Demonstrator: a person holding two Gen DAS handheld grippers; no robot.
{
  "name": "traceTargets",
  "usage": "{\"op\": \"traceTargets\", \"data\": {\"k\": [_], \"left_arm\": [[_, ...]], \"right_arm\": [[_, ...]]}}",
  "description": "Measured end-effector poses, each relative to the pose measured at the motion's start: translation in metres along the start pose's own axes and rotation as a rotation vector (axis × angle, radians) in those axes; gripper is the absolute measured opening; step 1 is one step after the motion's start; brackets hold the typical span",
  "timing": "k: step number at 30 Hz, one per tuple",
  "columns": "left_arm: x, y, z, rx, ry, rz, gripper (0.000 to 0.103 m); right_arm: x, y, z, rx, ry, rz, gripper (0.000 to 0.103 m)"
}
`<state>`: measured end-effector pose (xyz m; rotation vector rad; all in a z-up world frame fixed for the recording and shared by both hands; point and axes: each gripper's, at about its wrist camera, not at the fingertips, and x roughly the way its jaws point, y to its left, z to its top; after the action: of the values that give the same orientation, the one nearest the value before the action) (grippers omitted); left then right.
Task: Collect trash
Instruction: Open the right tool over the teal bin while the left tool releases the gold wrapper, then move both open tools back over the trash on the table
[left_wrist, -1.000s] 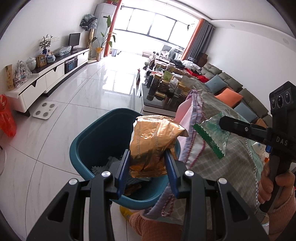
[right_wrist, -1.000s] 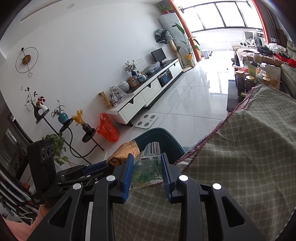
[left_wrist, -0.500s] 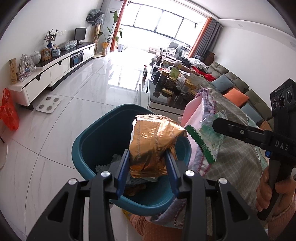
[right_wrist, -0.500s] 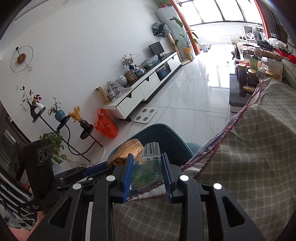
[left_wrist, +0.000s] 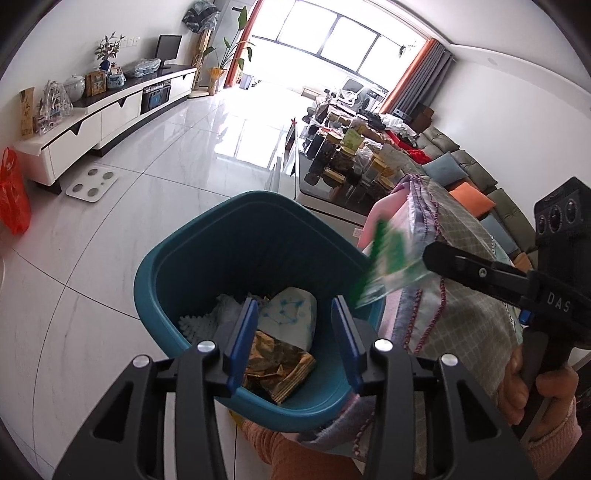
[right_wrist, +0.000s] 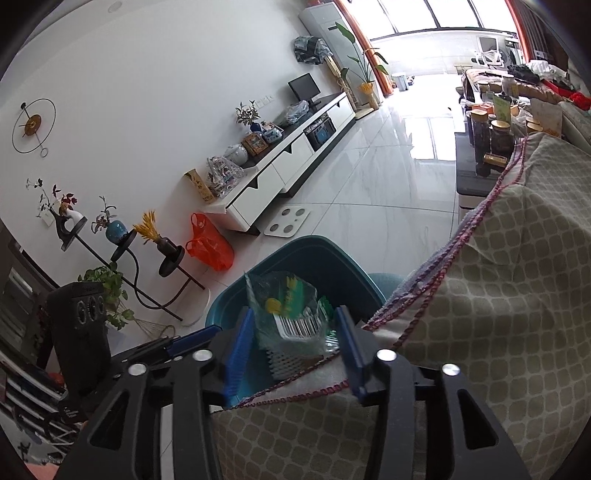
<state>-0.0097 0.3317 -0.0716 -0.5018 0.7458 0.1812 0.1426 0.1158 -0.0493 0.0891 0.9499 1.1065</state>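
Floor bin (left_wrist: 177, 280): gold wrapper (left_wrist: 277, 365) inside

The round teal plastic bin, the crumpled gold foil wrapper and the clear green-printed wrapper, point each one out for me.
Round teal plastic bin (left_wrist: 192, 266): left wrist view, on its inner back wall.
Crumpled gold foil wrapper (left_wrist: 277, 365): left wrist view, on its creased middle.
Clear green-printed wrapper (right_wrist: 295, 321): right wrist view, just above its barcode.

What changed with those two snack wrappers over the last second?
The left gripper let go of the gold wrapper, which now lies inside the teal bin. The right gripper has just been opening its jaws, and the clear green wrapper sits loose between them, over the bin. The bin and the checked cloth stayed put.
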Motion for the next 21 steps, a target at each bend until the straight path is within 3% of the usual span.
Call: {"op": "traceTargets", "data": {"k": [9, 21], "left_arm": [[-0.017, -0.009, 0.001, 0.026, -0.049, -0.015, 0.043], [-0.041, -0.050, -0.003, 0.132, -0.127, -0.108, 0.058]], "right_arm": [[-0.006, -0.003, -0.002, 0.012, -0.007, 0.010, 0.054], [-0.060, -0.004, -0.020, -0.052, -0.078, -0.007, 0.060]]}}
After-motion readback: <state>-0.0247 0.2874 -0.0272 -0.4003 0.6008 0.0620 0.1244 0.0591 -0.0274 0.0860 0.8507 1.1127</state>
